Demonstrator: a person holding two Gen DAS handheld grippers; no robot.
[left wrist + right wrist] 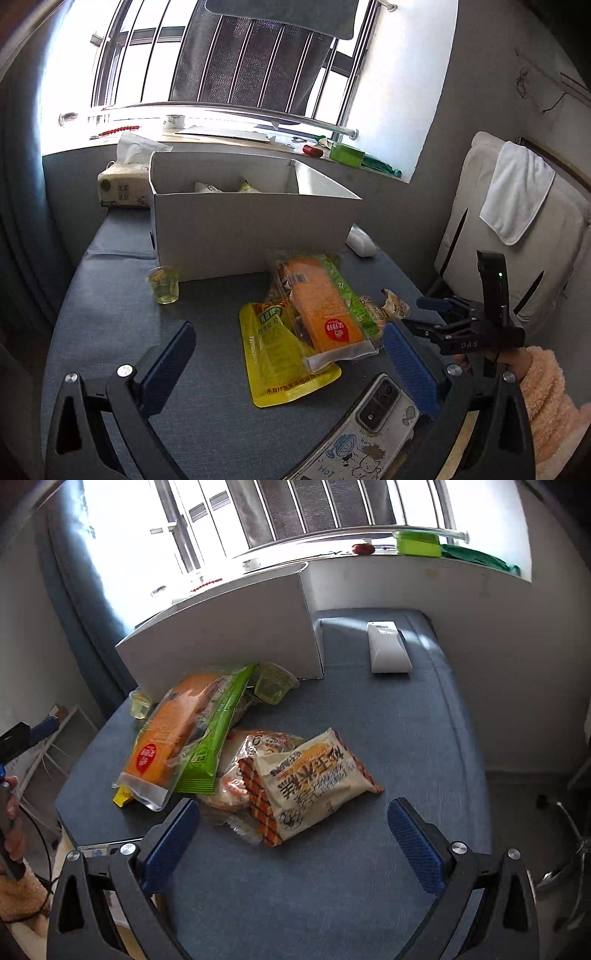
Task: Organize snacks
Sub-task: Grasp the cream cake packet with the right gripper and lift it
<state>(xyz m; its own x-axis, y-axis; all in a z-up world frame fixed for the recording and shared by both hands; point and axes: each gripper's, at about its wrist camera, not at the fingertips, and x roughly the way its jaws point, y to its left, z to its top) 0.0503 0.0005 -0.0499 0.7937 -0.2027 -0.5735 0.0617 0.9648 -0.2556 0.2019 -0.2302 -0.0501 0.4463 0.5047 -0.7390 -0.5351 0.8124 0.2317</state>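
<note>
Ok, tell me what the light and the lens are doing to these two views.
Left wrist view: the window is blown out white, the white box front sits in shade, and the frame edges bend and darken from the fisheye. Right wrist view: the same window glares, a sunlit patch falls on the blue table near the white pack, and the snack print stays readable.

Home room: barred window (236, 70), cluttered sill, tissue pack (122, 184), chair (517, 229).

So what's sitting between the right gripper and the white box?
In the right wrist view, the snack pile: a cream packet nearest the open right gripper, then orange and green packets and a jelly cup against the white box.
</note>
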